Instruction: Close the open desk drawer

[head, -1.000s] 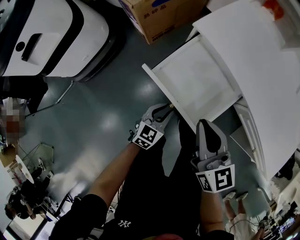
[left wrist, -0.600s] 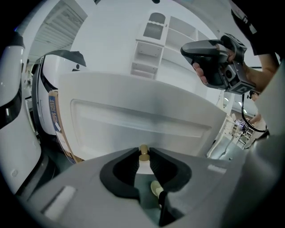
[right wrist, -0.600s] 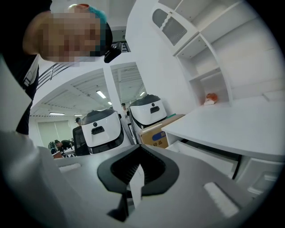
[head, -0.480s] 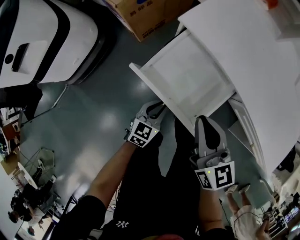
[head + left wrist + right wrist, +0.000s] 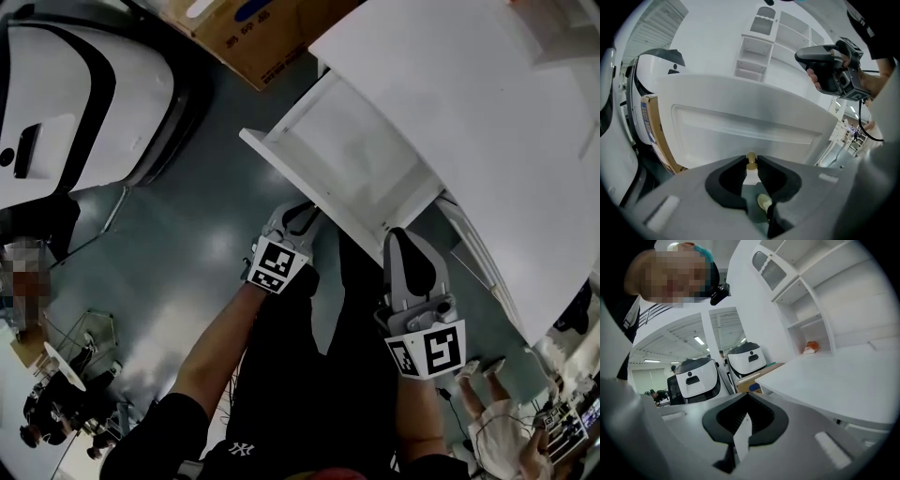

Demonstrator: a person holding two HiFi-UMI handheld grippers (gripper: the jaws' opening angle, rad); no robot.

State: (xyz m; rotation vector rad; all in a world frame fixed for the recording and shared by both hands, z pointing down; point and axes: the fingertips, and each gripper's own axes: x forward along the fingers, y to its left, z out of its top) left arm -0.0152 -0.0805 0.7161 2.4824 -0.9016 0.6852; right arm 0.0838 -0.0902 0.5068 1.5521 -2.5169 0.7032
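Drawer sticks well out from under the desk, so the push is left: your left gripper pinches its knob, your right gripper hangs closed and empty nearby.

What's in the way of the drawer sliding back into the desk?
Nothing visible. The part of the drawer in view looks empty, with nothing sticking up against the desk. The left gripper has its jaws on the knob at the front. The right gripper sits outside the drawer front.
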